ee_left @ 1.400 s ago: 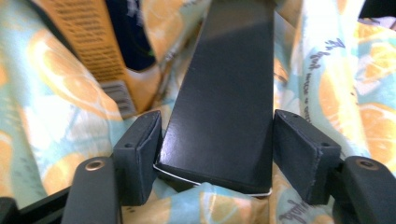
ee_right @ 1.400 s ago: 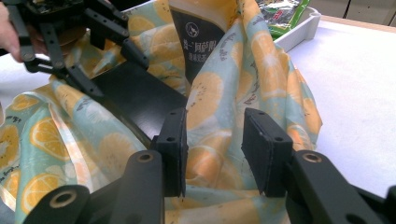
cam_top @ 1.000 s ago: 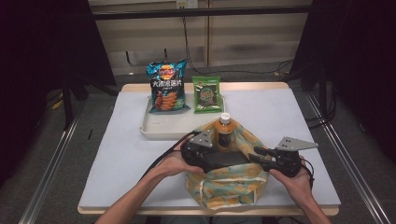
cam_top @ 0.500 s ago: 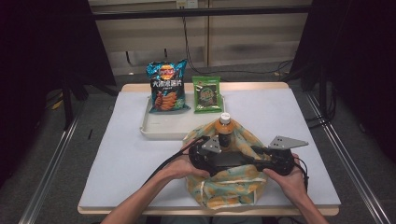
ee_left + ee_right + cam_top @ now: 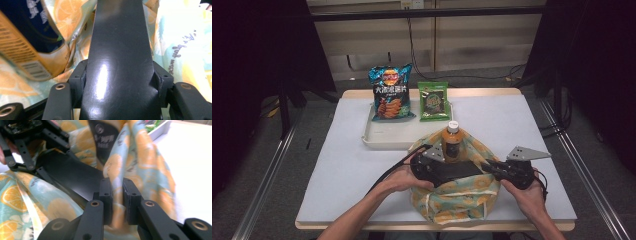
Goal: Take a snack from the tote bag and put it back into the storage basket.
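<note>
Pinching bag (image 5: 457, 197) rim, right gripper (image 5: 117, 195) jaws just closing on fabric; left gripper (image 5: 432, 170) apparently clamps flat black thing (image 5: 457, 170) lying left-right across bag mouth, bottle (image 5: 452, 142) upright just beyond.

White tray (image 5: 384, 140) blocks behind the bag (image 5: 457, 200) — open table (image 5: 352, 165) beside it.

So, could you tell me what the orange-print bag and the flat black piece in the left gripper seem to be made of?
The bag looks like soft woven cloth, matte: it folds and creases. The flat black piece looks like smooth, glossy hard plastic, though it may be coated metal: it mirrors a light spot and stays flat.
</note>
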`<move>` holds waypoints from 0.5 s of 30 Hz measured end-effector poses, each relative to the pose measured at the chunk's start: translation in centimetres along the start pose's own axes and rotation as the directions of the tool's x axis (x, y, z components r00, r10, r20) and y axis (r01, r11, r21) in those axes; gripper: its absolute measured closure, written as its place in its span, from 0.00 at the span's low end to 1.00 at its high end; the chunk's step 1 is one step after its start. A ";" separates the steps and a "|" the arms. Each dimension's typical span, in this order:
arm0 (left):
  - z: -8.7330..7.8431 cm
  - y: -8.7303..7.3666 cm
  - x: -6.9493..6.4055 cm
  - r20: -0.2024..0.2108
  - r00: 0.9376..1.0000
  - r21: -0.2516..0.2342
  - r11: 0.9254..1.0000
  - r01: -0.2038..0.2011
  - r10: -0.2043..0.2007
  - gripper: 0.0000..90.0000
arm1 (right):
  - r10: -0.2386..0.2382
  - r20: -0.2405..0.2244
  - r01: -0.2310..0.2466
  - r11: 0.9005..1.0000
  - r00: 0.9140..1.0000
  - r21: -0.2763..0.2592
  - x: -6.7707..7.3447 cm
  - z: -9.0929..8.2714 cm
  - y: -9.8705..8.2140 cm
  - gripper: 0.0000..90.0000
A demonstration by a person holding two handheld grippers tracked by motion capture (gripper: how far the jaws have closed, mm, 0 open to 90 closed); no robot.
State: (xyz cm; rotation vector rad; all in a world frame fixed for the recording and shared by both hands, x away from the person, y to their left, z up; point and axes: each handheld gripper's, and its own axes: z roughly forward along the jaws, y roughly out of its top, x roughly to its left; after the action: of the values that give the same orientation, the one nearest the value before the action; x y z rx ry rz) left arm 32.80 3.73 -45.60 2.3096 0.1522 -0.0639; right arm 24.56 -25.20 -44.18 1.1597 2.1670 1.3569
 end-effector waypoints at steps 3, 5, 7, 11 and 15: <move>-0.8 -0.4 -0.1 -0.013 1.000 -0.002 1.000 0.001 -0.001 0.48 | 0.008 0.015 -0.008 1.000 1.000 -0.013 -0.1 -0.6 -0.1 0.88; -1.1 -0.5 0.0 -0.005 1.000 -0.019 1.000 0.008 -0.008 0.48 | 0.013 0.018 -0.012 1.000 1.000 -0.019 -0.1 -0.8 -0.1 0.92; -1.4 -0.6 0.1 -0.008 1.000 -0.018 1.000 0.004 -0.004 0.48 | 0.012 0.024 -0.011 1.000 1.000 -0.027 -0.2 -1.0 0.1 0.95; -2.3 -0.7 0.0 -0.017 1.000 -0.023 1.000 0.012 -0.012 0.48 | 0.019 0.037 -0.017 0.999 0.999 -0.039 -0.3 -1.2 0.0 0.97; -3.1 -0.8 -0.1 -0.016 1.000 -0.049 0.999 0.012 -0.013 0.48 | 0.038 0.045 -0.037 0.999 0.998 -0.037 -0.6 -1.5 -0.3 0.97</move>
State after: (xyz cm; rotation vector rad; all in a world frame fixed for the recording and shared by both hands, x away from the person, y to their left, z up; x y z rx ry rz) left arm 32.63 6.48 -44.08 2.2606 0.1743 -0.0472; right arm 23.82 -26.61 -43.80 1.2117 2.0904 1.3658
